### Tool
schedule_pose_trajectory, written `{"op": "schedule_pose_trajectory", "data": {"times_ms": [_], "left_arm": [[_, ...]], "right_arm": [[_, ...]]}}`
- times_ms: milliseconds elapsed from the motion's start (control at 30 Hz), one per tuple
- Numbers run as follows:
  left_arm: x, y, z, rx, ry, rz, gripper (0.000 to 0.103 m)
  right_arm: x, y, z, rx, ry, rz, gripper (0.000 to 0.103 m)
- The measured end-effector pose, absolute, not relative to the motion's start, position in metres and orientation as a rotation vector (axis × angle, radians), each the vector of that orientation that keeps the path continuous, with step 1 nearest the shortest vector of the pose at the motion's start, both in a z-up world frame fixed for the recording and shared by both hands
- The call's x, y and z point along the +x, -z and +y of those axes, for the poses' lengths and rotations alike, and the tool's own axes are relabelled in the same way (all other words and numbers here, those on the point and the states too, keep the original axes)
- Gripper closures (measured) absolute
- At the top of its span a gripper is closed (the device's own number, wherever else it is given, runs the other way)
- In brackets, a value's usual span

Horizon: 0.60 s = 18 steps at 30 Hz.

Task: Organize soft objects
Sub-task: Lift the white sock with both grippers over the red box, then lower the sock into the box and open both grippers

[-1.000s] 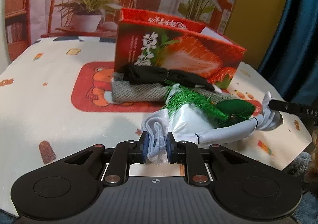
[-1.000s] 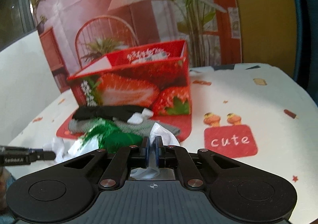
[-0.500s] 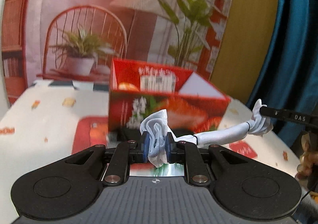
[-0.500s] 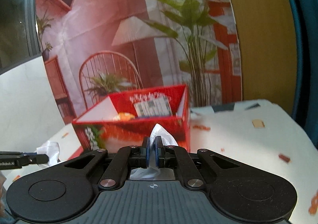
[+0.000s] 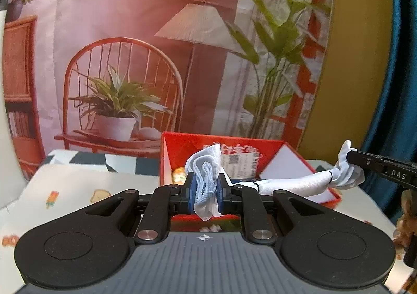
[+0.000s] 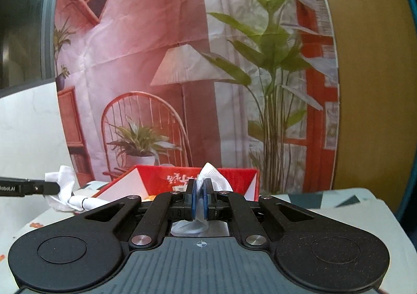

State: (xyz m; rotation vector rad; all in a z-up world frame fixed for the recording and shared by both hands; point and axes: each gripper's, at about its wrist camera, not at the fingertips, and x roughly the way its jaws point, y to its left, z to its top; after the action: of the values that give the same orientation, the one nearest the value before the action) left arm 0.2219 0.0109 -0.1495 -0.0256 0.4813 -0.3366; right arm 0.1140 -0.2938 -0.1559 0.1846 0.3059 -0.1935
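Cloth hides much: the white garment [image 5: 292, 184] hangs below my gripper bodies, so its lower part is cut off. My left gripper [image 5: 206, 189] is clamped on one bunched end, my right gripper [image 6: 200, 198] on the other, both raised before the red box [image 5: 182, 153] at 12 o'clock.

Printed backdrop [image 5: 146, 33] w/ chair, lamp, plants; teal curtain [image 5: 401, 59] rt
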Motion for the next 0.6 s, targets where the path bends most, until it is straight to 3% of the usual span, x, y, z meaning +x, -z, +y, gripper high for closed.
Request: {"op": "schedule_pose_trajectory", "data": {"times_ms": [467, 567, 600], "left_arm": [[0.285, 0.183, -0.010, 0.101, 0.365, 0.649, 0.086], [0.289, 0.187, -0.012, 0.110, 0.383, 0.668, 0.081], [0.289, 0.187, -0.012, 0.116, 0.388, 0.667, 0.072]], "right_arm": [[0.175, 0.199, -0.307, 0.115, 0.157, 0.495, 0.098], [0.176, 0.205, -0.309, 0.117, 0.154, 0.513, 0.093], [0.175, 0.205, -0.308, 0.115, 0.160, 0.512, 0.088]]}}
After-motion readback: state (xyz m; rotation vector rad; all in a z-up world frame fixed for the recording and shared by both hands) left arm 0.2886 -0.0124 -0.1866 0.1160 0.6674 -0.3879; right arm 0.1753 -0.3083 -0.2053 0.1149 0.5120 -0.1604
